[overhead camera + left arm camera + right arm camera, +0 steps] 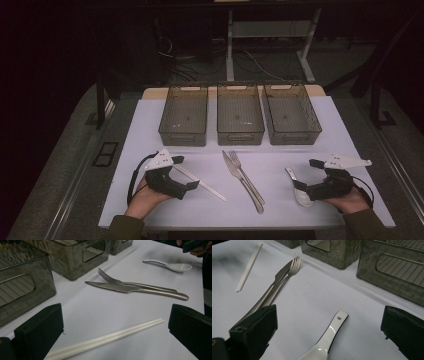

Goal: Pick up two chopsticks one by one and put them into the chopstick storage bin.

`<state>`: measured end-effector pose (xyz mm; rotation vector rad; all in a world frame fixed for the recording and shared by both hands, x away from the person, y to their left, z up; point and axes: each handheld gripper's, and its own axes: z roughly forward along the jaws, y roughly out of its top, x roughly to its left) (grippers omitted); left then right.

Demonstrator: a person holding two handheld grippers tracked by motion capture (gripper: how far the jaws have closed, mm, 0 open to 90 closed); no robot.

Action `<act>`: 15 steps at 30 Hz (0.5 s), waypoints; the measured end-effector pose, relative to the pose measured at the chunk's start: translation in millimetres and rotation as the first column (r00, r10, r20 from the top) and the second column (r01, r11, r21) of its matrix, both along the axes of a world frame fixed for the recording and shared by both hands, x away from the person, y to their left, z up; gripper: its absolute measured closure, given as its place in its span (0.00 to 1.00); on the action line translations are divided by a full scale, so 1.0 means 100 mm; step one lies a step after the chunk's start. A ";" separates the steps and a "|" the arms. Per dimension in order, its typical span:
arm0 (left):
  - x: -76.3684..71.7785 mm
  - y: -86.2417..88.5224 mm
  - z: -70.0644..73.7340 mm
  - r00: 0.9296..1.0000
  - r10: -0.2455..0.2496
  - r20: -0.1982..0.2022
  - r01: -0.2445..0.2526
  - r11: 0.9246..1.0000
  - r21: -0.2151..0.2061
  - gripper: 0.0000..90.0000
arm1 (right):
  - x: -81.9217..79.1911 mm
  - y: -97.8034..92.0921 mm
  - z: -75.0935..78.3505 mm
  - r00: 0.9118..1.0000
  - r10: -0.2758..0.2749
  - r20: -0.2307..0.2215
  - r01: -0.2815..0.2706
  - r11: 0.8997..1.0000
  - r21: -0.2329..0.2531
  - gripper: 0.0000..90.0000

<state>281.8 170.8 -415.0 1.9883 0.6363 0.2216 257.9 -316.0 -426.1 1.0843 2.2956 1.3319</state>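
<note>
Knife (235, 171) between chopsticks (200, 183) and spoon (299, 190)

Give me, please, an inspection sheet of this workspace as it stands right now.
Surface: white mat over the table, flat and clean.
Job's things: white chopsticks between the open jaws of the left gripper; white spoon between the open jaws of the right gripper; steel knife and fork side by side in the middle.
Bins: three smoky plastic bins in a row at the far edge, all empty.
Clutter: nothing seen.
Grippers: both open, nothing gripped.
Cables: left gripper cable loops by the wrist; loose cables on the floor beyond.
Surroundings: dark; white desk frame behind.
</note>
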 end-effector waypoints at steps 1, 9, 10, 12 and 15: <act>0.00 0.00 0.00 1.000 0.000 0.000 0.000 1.000 0.000 0.00 | 0.00 0.00 0.00 1.000 0.000 -0.002 0.000 1.000 0.001 0.01; 0.02 -0.01 0.01 1.000 -0.010 -0.004 0.010 1.000 0.001 0.00 | 0.00 -0.01 0.00 1.000 -0.003 -0.003 0.003 1.000 0.002 0.01; 0.02 -0.01 0.01 1.000 -0.010 -0.007 0.010 1.000 0.003 0.00 | 0.00 -0.01 0.00 1.000 -0.002 -0.002 0.002 1.000 0.001 0.01; 0.03 -0.02 0.01 1.000 -0.010 -0.006 0.010 1.000 0.007 0.00 | -0.01 -0.02 0.00 1.000 -0.004 -0.005 0.004 1.000 0.003 0.01; 0.04 -0.03 0.01 1.000 -0.021 -0.005 0.021 1.000 0.016 0.01 | -0.02 -0.03 0.00 1.000 -0.006 -0.009 0.006 1.000 -0.001 0.01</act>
